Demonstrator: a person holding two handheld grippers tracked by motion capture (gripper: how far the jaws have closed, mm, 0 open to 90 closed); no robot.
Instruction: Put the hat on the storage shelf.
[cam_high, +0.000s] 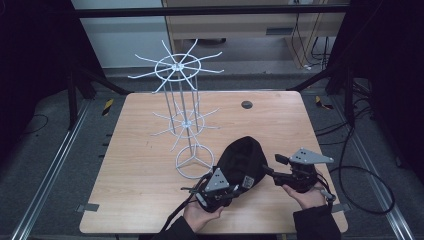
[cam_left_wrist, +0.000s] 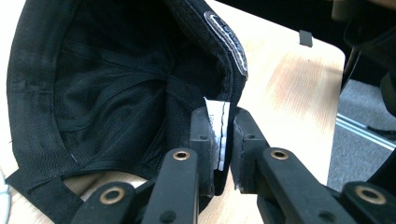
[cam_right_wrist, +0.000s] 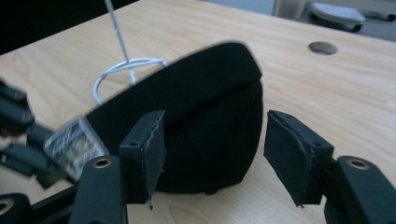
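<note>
A black cap (cam_high: 245, 157) lies on the wooden table (cam_high: 145, 160), just right of the rack's base. My left gripper (cam_high: 238, 188) is shut on the cap's lower rim. In the left gripper view its jaws pinch the rim and a white inner label (cam_left_wrist: 215, 122), with the cap's dark inside (cam_left_wrist: 116, 84) open above. My right gripper (cam_high: 273, 166) stands open at the cap's right side. In the right gripper view the cap's crown (cam_right_wrist: 205, 121) sits between and beyond its spread pads (cam_right_wrist: 149, 144), apart from them. A blurred tag (cam_right_wrist: 74, 144) shows at the cap's left.
A white wire rack (cam_high: 182, 100) with two tiers of spokes stands left of the cap; its ring base (cam_right_wrist: 126, 65) lies close behind the cap. A round hole (cam_high: 246, 104) sits at the table's far side. The table's right edge (cam_left_wrist: 336, 79) is near the cap.
</note>
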